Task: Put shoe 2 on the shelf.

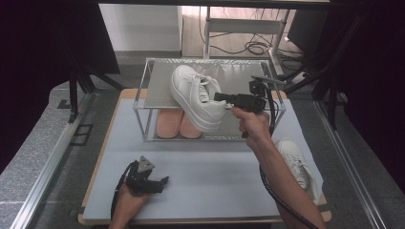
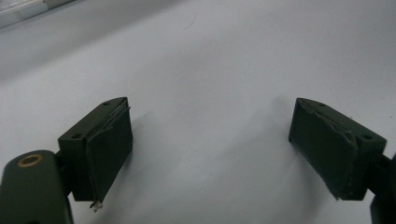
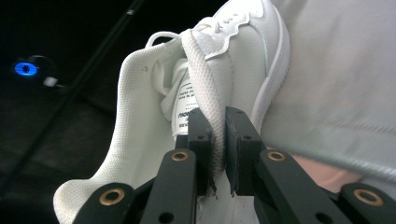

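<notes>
White sneaker [image 3: 205,93] collar edge pinched between right gripper [image 3: 219,140] fingers [image 3: 198,135].

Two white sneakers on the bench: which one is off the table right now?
The white sneaker over the metal rack, clamped at its collar by the right gripper. The other white sneaker lies flat on the table beside the person's right forearm.
</notes>
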